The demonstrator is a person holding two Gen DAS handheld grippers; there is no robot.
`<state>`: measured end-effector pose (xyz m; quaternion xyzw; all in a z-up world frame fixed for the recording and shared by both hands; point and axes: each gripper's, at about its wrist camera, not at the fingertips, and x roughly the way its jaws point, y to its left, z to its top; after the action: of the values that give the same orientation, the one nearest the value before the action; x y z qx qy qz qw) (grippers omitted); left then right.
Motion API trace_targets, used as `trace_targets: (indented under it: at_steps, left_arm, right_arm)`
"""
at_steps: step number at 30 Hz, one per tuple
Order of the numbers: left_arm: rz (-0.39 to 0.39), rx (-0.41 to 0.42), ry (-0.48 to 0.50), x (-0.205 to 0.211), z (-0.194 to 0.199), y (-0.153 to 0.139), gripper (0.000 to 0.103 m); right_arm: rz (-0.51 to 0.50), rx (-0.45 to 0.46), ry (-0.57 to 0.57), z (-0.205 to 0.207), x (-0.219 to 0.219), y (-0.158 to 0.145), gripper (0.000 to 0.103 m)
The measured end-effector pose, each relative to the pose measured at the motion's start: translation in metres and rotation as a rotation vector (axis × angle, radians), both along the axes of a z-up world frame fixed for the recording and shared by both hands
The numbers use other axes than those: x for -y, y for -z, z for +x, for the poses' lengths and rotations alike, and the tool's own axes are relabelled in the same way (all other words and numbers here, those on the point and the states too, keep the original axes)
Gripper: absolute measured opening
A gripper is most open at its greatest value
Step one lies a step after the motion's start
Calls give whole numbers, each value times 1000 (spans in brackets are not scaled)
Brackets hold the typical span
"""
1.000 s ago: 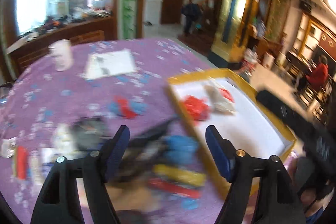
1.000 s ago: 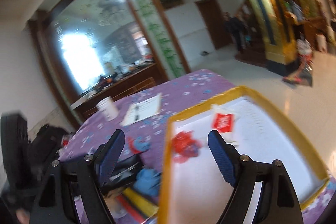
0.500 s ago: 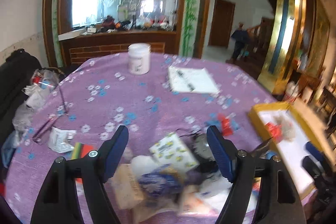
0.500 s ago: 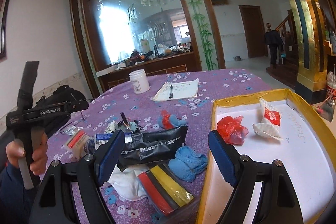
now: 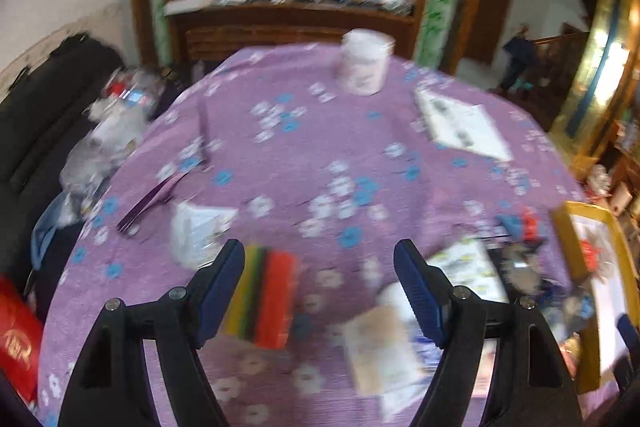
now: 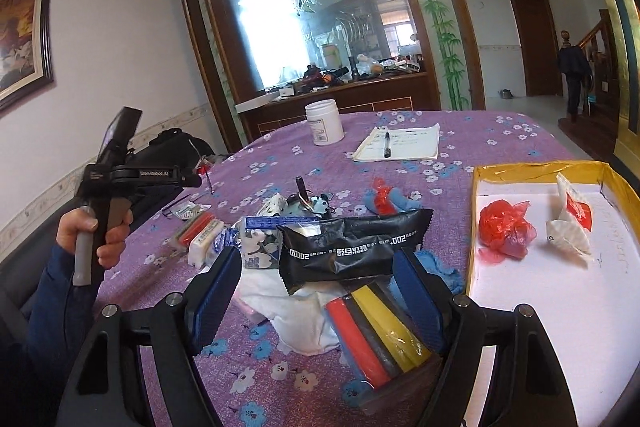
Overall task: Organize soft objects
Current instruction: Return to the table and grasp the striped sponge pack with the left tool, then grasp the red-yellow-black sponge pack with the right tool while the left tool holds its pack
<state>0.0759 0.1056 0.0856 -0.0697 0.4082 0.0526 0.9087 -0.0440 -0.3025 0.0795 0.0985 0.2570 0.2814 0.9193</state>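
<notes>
My left gripper (image 5: pixel 318 255) is open above the purple tablecloth (image 5: pixel 320 155) with nothing between its fingers; this view is blurred. A yellow, black and red striped pack (image 5: pixel 262 301) lies by its left finger and a white packet (image 5: pixel 200 231) sits just beyond. My right gripper (image 6: pixel 318 259) is open with its jaws closing, hanging over a pile: a black packet (image 6: pixel 352 247), a white cloth (image 6: pixel 296 315), a red, grey and yellow striped pack (image 6: pixel 376 331) and a blue cloth (image 6: pixel 440 271). The pads touch none of them. A yellow-rimmed box (image 6: pixel 536 169) holds a red plastic bag (image 6: pixel 504 227) and a white packet (image 6: pixel 572 223).
A white jar (image 6: pixel 324 123) and a notepad with a pen (image 6: pixel 400 143) stand at the table's far side. A person's hand (image 6: pixel 100 231) grips a handle at the left. A black bag (image 6: pixel 172 151) sits beyond the left edge. A person stands in the far doorway (image 6: pixel 574 75).
The left gripper has swung left, from the yellow box across the pile to the striped pack. The right gripper has tipped down and turned left from the box to the pile.
</notes>
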Motion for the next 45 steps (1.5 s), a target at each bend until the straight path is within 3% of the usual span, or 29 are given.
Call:
trace_targets:
  at_steps: [7, 14, 16, 17, 21, 24, 28, 30, 33, 37, 41, 43, 45]
  left_arm:
    - [20, -171, -60, -22, 15, 35, 75]
    - [150, -277, -59, -16, 24, 65, 75]
    - [189, -292, -55, -10, 26, 71, 58]
    - [176, -281, -40, -6, 26, 70, 39]
    - [151, -207, -30, 3, 21, 57, 38]
    - [47, -96, 22, 11, 11, 35, 38]
    - [-49, 8, 114, 30, -1, 14, 38]
    - [-111, 25, 170, 38, -5, 10, 38]
    - [-171, 33, 235, 51, -10, 5, 38]
    - [-166, 39, 292, 67, -18, 2, 38]
    - [-150, 21, 327, 80, -20, 5, 38]
    - [-143, 20, 338, 83, -22, 6, 38]
    - [-140, 25, 346, 84, -24, 5, 38]
  right_arm:
    - [14, -22, 19, 5, 5, 2, 82]
    - [26, -20, 29, 5, 9, 0, 82]
    - [33, -34, 30, 7, 10, 1, 82]
    - [35, -38, 33, 8, 10, 2, 82]
    - [40, -46, 59, 10, 15, 2, 82]
    - [50, -68, 71, 14, 20, 4, 82]
    - [73, -165, -20, 24, 19, 13, 82]
    - [12, -202, -58, 24, 7, 15, 82]
    - [-156, -235, -59, 24, -14, 18, 82]
    - [-376, -289, -81, 36, -37, 25, 82]
    - [-551, -401, -168, 58, -51, 46, 82]
    - [-568, -451, -215, 69, -52, 54, 82]
    - [-539, -476, -227, 74, -45, 53, 71]
